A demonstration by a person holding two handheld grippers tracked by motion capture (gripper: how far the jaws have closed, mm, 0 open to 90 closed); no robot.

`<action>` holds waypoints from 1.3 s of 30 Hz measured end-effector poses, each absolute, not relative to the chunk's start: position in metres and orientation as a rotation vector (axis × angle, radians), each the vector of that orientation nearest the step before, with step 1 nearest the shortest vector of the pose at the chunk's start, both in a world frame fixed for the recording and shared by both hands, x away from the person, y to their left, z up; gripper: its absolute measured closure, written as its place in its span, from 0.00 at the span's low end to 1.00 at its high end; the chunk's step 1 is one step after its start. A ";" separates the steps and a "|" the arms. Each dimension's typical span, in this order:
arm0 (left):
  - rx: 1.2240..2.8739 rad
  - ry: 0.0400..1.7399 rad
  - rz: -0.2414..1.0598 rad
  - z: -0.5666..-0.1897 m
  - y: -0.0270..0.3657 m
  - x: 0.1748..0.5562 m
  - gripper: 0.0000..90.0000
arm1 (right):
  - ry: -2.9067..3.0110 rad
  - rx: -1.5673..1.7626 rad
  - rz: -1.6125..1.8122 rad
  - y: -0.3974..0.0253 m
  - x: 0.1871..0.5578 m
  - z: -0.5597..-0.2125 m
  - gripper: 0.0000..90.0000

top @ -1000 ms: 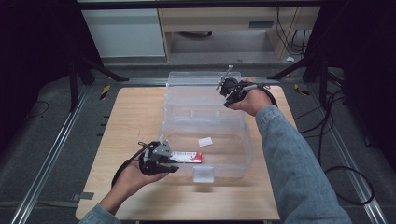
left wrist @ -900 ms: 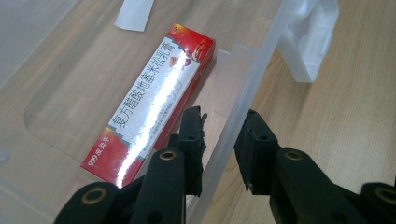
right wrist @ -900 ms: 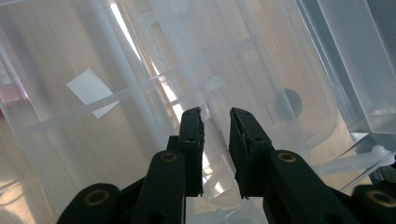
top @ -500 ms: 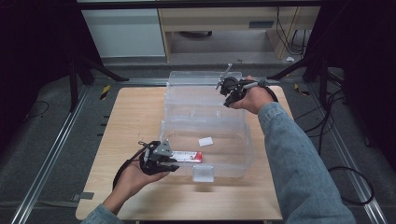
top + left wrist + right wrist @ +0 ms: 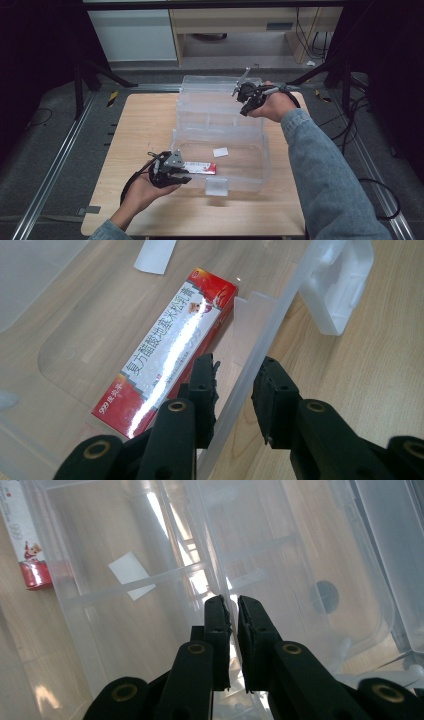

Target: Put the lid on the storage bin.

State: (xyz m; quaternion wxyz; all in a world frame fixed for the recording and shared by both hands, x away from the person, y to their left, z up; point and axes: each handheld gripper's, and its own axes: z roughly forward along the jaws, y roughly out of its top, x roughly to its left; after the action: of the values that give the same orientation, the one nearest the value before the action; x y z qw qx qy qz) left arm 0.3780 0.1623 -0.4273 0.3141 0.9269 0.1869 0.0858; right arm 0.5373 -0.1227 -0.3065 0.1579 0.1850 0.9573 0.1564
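The left tool (image 5: 234, 390) stands open, its jaws astride the near wall of the clear bin (image 5: 272, 307), probably after releasing the red-and-white box (image 5: 167, 347), which lies flat on the bin's floor just inside that wall. The right tool (image 5: 232, 609) pinches the bin's far rim (image 5: 220, 587), seemingly to steady it on the bench (image 5: 145, 125).

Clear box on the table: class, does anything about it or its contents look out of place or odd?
Nothing looks damaged or spilled. The clear box stands open on the table. A red carton lies flat inside near one wall, with a white slip beside it. The left gripper straddles that wall, jaws apart; the right gripper pinches the far rim.
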 end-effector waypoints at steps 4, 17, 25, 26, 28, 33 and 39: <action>2.444 0.492 0.226 -0.427 0.162 0.379 0.78 | 2.742 0.513 0.458 -0.123 0.534 -0.304 0.94; 2.443 0.493 0.245 -0.427 0.161 0.377 0.78 | 2.736 0.486 0.475 -0.122 0.515 -0.294 0.95; 2.443 0.495 0.247 -0.427 0.161 0.377 0.78 | 2.733 0.461 0.472 -0.120 0.503 -0.290 0.96; 2.443 0.496 0.242 -0.427 0.161 0.377 0.78 | 2.727 0.463 0.478 -0.121 0.501 -0.290 0.96; 2.445 0.494 0.240 -0.427 0.161 0.377 0.78 | 2.723 0.455 0.487 -0.121 0.498 -0.290 0.96; 2.445 0.495 0.240 -0.427 0.161 0.377 0.78 | 2.723 0.455 0.507 -0.122 0.494 -0.289 0.96; 2.444 0.492 0.238 -0.427 0.161 0.378 0.78 | 2.718 0.442 0.517 -0.122 0.485 -0.287 0.96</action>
State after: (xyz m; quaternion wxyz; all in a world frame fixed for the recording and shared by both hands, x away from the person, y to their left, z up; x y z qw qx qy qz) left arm 0.3777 0.1615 -0.4273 0.3132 0.9268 0.1866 0.0903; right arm 0.4854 -0.1220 -0.2872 0.1689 0.1554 0.9562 0.1819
